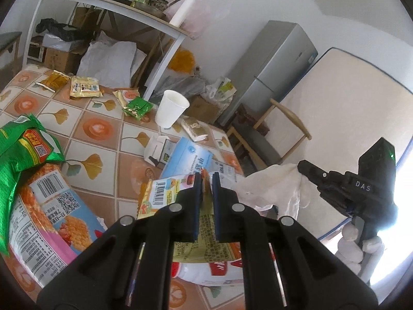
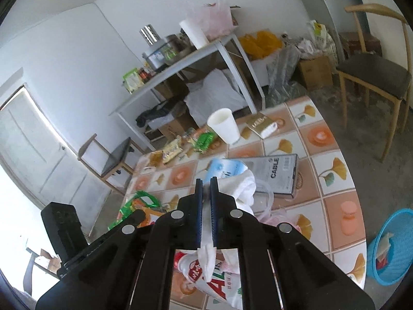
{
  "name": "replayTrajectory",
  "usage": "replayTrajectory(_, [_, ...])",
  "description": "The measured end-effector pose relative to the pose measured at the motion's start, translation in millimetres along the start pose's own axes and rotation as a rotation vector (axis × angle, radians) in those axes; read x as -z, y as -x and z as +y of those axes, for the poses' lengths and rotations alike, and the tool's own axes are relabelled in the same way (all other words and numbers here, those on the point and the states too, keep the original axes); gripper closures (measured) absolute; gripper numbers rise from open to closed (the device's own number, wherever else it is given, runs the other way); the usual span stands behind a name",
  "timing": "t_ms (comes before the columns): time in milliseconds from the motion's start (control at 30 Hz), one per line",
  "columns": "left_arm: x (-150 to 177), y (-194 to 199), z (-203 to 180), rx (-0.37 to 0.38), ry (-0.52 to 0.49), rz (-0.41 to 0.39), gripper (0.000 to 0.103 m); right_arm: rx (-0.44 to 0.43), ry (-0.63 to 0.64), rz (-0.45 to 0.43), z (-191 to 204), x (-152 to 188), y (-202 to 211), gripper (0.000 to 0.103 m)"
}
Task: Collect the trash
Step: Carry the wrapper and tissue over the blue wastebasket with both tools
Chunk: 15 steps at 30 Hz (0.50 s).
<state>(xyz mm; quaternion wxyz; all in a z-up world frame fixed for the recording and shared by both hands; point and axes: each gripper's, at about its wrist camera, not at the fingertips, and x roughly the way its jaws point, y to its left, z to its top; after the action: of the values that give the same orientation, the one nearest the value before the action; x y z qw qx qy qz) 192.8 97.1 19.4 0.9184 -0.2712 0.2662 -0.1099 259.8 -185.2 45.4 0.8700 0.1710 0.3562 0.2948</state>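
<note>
My left gripper is shut on a yellow snack wrapper with a barcode, lifted over the tiled table. My right gripper is shut on a white tissue. A strip of it hangs below the jaws and the crumpled rest bunches to their right. In the left wrist view the right gripper sits to the right, with that white tissue trailing from its tip. More litter lies on the table: a green snack bag, a pink noodle packet and a white paper cup.
A blue basket with some scraps in it stands on the floor past the table's right edge. A grey box marked CABLE, a blue tissue pack and small sachets lie farther back. A wooden chair and a cluttered white shelf table stand behind.
</note>
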Motion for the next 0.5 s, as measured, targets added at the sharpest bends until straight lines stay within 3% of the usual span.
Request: replayTrajectory(500, [-7.7,24.1,-25.3,0.12,-0.027,-0.057,0.096,-0.039,0.021,-0.088,8.4,-7.5,42.1,0.097])
